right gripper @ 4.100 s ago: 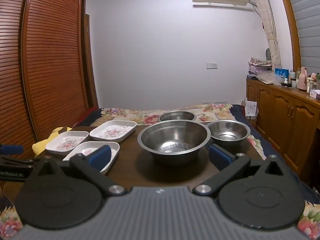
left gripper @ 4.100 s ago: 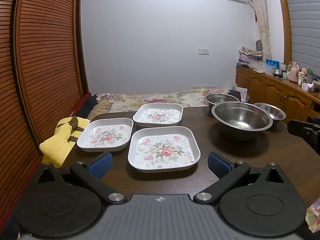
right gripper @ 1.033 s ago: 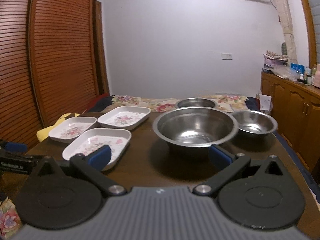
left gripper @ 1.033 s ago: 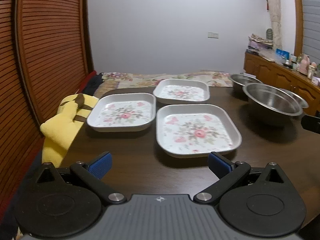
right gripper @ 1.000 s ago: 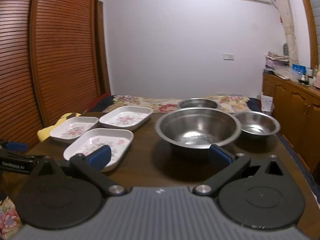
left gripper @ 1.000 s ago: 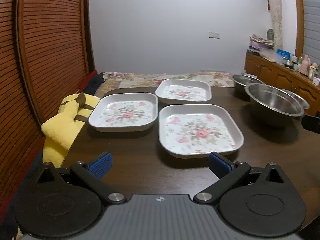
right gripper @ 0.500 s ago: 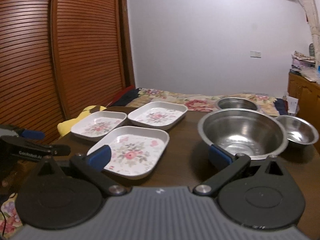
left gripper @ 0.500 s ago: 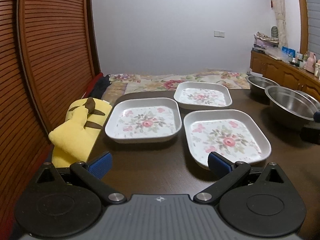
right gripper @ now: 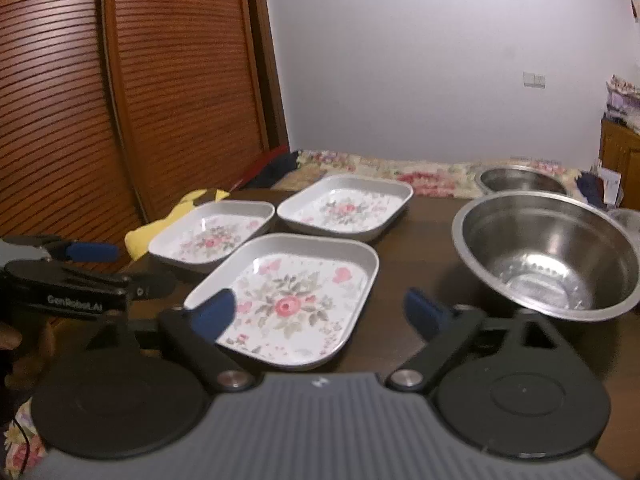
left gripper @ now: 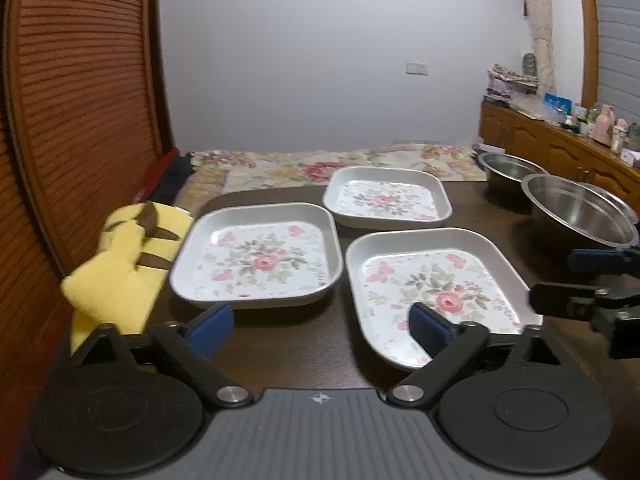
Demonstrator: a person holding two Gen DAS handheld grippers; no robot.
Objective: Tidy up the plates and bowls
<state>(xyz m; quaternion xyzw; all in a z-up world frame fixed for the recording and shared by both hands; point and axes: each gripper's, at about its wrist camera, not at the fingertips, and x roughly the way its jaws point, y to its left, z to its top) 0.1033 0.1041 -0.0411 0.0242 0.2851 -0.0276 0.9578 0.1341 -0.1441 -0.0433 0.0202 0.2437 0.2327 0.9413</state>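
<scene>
- Three square white plates with a pink rose print are laid flat on a dark wooden table: the nearest floral plate, the left floral plate just beside it, and the far floral plate behind both.
- None of the plates is stacked on another; narrow gaps of table are seen between them.
- A large steel bowl is set to the right of the plates, with a smaller steel bowl behind it near the table's far edge; a third bowl's rim is only glimpsed at the right border of the right wrist view.
- The left gripper is held above the table in front of the plates; its jaws are wide but closing, and nothing is gripped between the blue pads.
- The right gripper is held over the near edge of the nearest floral plate; its jaws are likewise wide and closing, without pressing on the plate.
- A yellow plush toy is seen lying at the table's left edge.
</scene>
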